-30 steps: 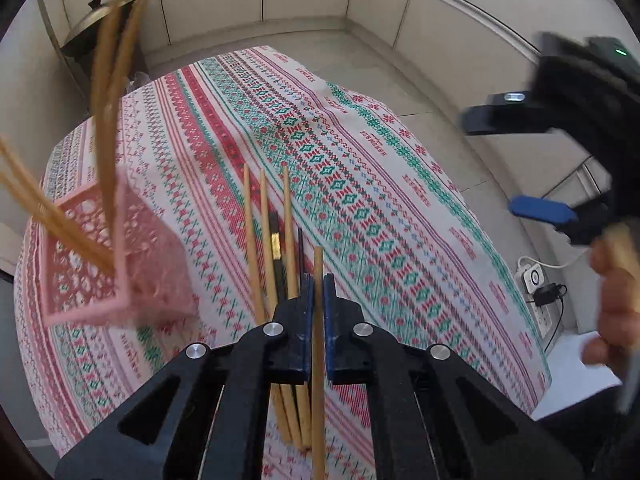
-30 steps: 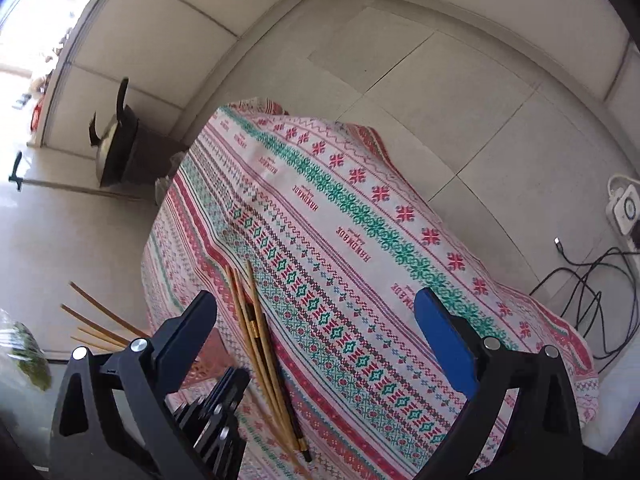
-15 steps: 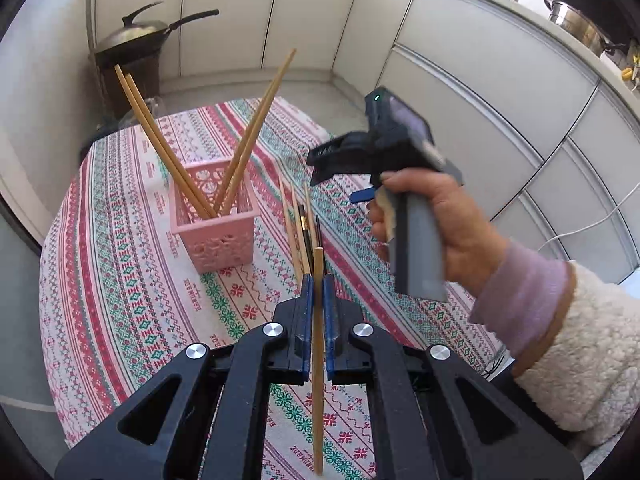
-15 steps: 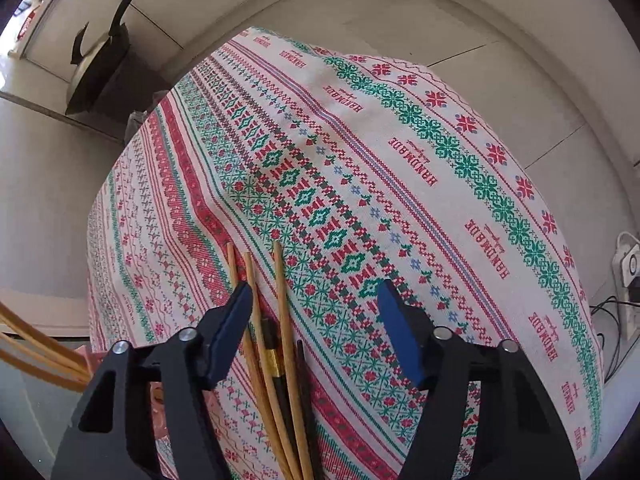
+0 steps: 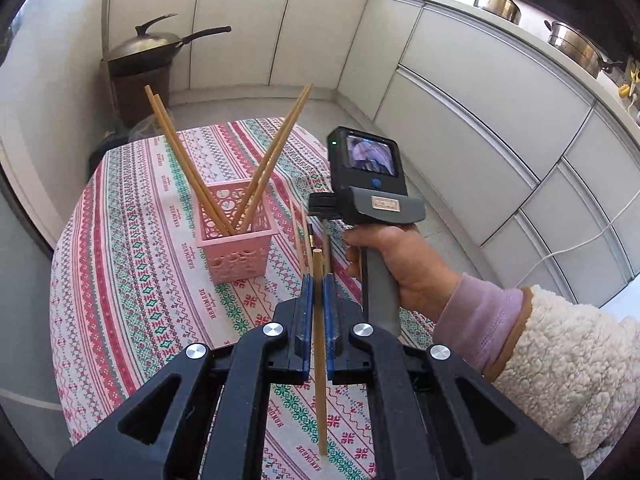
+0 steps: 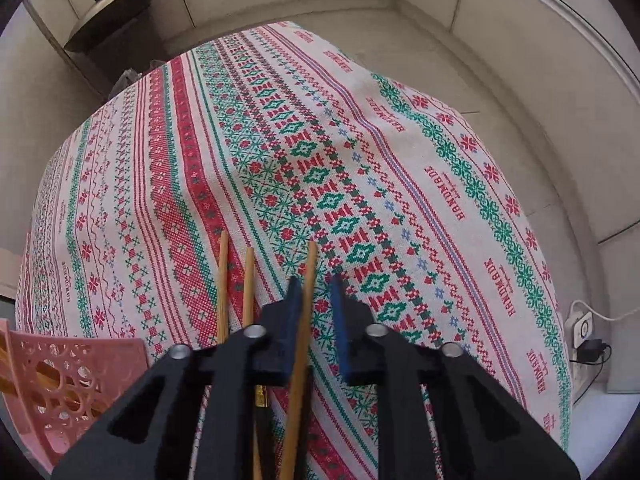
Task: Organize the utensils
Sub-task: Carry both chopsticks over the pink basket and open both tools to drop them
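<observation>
Two grippers, each closed on one chopstick: left gripper holds chopstick above counter; right gripper apparently clamps chopstick beside pink basket.

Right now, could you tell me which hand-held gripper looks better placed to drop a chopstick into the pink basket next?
Probably the left hand-held gripper: shut on a chopstick, lifted and facing the pink basket. The right hand-held gripper sits low over the chopsticks on the tablecloth.
</observation>
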Demonstrator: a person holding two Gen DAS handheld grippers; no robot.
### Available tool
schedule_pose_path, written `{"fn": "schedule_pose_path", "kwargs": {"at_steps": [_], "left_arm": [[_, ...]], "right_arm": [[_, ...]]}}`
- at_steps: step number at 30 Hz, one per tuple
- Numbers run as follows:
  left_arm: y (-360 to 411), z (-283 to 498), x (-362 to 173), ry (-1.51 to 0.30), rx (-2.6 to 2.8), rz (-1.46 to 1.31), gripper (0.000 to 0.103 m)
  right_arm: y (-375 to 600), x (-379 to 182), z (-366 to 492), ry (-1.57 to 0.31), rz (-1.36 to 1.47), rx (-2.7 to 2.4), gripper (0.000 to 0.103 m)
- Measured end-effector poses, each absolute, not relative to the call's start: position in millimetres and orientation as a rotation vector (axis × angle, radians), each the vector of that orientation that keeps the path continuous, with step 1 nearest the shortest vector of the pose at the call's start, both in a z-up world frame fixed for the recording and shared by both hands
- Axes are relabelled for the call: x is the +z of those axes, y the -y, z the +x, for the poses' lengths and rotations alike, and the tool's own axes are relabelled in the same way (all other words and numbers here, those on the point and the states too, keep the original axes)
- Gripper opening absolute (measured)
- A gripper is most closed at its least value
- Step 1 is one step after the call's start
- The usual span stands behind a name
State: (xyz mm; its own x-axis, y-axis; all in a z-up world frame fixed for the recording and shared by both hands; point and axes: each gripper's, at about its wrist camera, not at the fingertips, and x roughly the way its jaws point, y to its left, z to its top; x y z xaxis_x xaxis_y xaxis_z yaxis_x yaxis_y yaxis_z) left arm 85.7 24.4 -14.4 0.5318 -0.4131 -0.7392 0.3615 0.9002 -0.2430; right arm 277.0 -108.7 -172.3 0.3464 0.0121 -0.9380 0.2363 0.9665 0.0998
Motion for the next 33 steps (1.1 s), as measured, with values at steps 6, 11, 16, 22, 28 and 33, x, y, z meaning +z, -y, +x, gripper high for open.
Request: {"fn": "schedule_pose_path", "kwargs": {"at_steps": [6, 11, 16, 22, 28, 33], "left_arm": [[-41, 82, -3, -0.834, -0.425, -0.101, 0.004], [-52, 75, 12, -0.765, -0.4, -0.148, 0.004], [-61, 71, 26, -0.707, -0.369, -0.202, 0.004], [-69, 74, 39, -0.677, -0.323, -0.267, 0.004], [-78, 77, 66, -0.623, -0.27, -0.306, 0.004], [-91, 83, 100, -0.536, -0.235, -0.361, 0.004]], "right_arm": [[144, -138, 251, -1.081, 0.426, -0.062, 0.006], [159, -73, 204, -0.944, 0.438, 0.026, 0.006], [174, -14, 152, -0.819, 0.424, 0.092, 0.006], [193, 27, 113, -0.741, 0.452, 0.109, 0.006], [208, 72, 97, -0.639, 0.506, 0.147, 0.006], [219, 114, 88, -0.549, 0.579, 0.212, 0.006]]}}
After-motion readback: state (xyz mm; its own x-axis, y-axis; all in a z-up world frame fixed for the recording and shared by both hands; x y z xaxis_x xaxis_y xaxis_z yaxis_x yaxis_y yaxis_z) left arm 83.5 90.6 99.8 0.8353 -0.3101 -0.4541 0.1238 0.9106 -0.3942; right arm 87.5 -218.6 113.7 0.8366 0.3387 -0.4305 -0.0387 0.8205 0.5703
